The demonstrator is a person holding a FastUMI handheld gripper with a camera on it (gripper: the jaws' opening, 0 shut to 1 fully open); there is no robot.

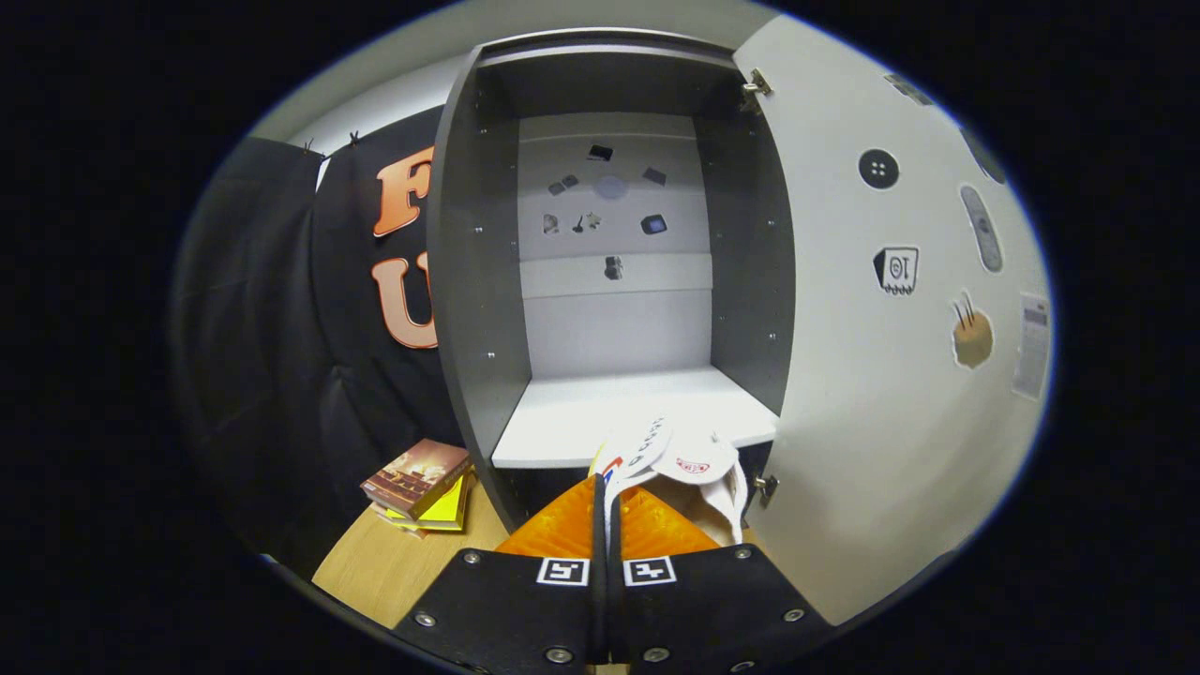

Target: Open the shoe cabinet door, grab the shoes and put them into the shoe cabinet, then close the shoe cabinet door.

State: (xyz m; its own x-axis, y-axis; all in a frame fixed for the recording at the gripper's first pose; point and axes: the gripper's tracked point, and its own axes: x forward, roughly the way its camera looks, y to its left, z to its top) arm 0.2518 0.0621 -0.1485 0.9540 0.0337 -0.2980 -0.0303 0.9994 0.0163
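Gripper (607,506) fingers pressed together on a white shoe (689,464), shoe held just in front of the open shoe cabinet (609,281), cabinet door (881,356) swung open on the right, books (420,487) on the wooden floor at the left.

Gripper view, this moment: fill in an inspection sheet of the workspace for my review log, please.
Surface: wooden table beneath the cabinet.
Job's things: shoe cabinet, door swung open to the right, shelf bare; white shoe at the shelf's front edge.
Clutter: stack of books left of the cabinet.
Grippers: gripper shut on the shoe's edge.
Cables: nothing seen.
Surroundings: black cloth wall; stickers on the cabinet's back panel and the door.
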